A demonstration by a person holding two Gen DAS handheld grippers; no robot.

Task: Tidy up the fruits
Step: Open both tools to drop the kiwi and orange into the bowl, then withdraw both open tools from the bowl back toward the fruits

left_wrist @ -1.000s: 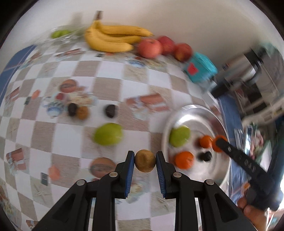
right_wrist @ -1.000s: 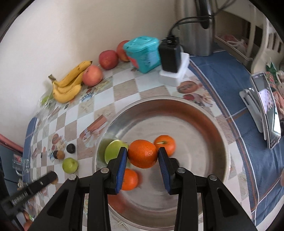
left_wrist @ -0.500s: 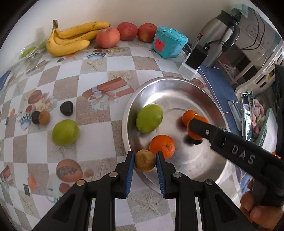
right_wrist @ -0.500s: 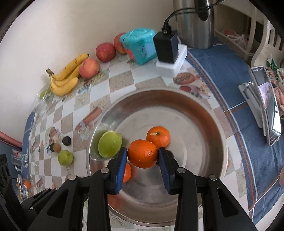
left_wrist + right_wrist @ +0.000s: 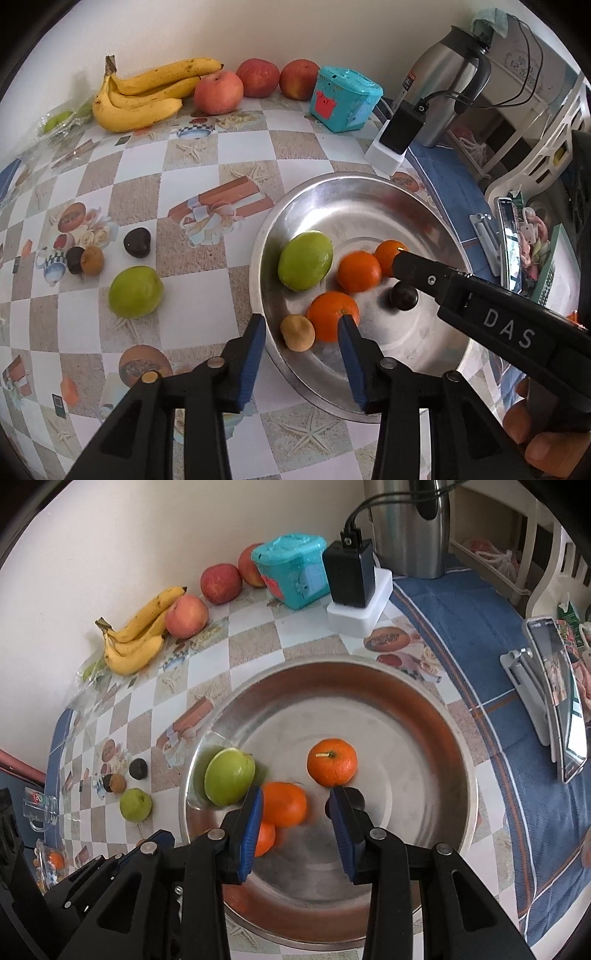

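My left gripper (image 5: 301, 328) hangs over the near rim of the steel bowl (image 5: 266, 236) with its jaws opening. A small brown fruit (image 5: 297, 332) lies in the bowl between them, touched by neither pad. Beside it in the bowl are a green fruit (image 5: 304, 260), three oranges and a small dark fruit (image 5: 403, 295). My right gripper (image 5: 295, 794) stands open above the bowl (image 5: 332, 664). A blurred orange (image 5: 284, 804) sits below its pads, free of the right pad. On the table a second green fruit (image 5: 135, 291) rests.
Three small dark and brown fruits (image 5: 136, 242) lie left of the bowl. Bananas (image 5: 144, 96), apples (image 5: 218, 92) and a teal box (image 5: 343, 99) line the wall. A charger block (image 5: 400, 127), a kettle (image 5: 450, 85) and a phone on a stand (image 5: 561, 698) stand to the right.
My left gripper carried the brown fruit from over the table to the bowl, then opened and let it go. The orange has dropped out of my right gripper into the bowl.
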